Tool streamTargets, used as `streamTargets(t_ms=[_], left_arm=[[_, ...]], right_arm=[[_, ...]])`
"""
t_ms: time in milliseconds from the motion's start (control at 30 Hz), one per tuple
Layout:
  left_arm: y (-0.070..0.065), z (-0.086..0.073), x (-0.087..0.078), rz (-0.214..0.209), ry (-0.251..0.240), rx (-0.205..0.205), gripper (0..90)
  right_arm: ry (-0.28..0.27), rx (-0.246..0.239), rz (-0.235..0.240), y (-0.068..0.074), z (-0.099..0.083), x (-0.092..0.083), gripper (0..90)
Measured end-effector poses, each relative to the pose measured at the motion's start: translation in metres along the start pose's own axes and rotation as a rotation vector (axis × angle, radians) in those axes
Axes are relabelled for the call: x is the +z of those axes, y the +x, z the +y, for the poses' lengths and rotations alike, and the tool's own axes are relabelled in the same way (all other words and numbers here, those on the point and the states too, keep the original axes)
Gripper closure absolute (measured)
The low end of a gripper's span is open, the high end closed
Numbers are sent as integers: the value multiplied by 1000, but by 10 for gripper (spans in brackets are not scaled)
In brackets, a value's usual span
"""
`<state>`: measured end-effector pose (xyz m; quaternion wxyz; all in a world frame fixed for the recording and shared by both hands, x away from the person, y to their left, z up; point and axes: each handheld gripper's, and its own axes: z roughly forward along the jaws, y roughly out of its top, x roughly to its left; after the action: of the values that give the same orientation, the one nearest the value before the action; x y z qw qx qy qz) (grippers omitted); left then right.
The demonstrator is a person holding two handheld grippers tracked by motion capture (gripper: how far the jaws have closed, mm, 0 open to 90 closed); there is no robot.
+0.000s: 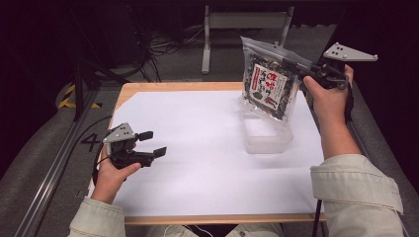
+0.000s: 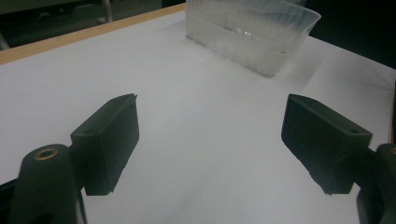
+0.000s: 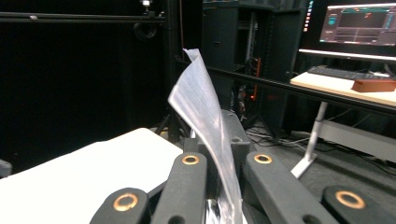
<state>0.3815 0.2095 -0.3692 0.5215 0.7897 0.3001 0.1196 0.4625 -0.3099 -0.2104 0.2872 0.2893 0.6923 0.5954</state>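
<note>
A clear plastic bag of dark dried food with a red and white label (image 1: 269,84) hangs in the air above a clear plastic tub (image 1: 266,134) on the white table cover. My right gripper (image 1: 302,69) is shut on the bag's top right edge. In the right gripper view the bag's clear top strip (image 3: 205,116) rises from between the closed jaws. My left gripper (image 1: 152,144) rests low over the left side of the table, open, with nothing between its fingers. In the left gripper view the tub (image 2: 261,35) stands ahead beyond the open left gripper (image 2: 210,135).
The white sheet (image 1: 197,158) covers most of the wooden table (image 1: 148,88). Cables and a stand's legs (image 1: 207,44) lie on the floor behind the table. A desk with a monitor (image 3: 355,28) stands off to the side.
</note>
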Motion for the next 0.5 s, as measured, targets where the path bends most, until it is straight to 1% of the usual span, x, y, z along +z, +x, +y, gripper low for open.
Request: streamTargets(t_ms=[133,233,267,300,333,433,500], left_arm=[[-1,0,-1,-4,-6,2,203],[-1,0,0,10,-9,5,203],[-1,0,-1,10,-10,-3,202],[0,0,-1,6,-9,-1,203],[0,0,-1,7,-9,-4,203],[0,0,0,12,-9,-1,203],[-1,-1,1,10,-6,1,202]], right_arm=[[-10,-2,-20,-5,-5,1,882],[-11,-1,-29,-6,-8,2,882],[-9,-3,-34,-7,-10,2,882],[-6,-1,-36,-8,-11,2,882],[-4,3,-40,-10,-15,3,882],[0,4,-49,-11,-18,3,882],[2,-7,-56,-12,-21,3,882]])
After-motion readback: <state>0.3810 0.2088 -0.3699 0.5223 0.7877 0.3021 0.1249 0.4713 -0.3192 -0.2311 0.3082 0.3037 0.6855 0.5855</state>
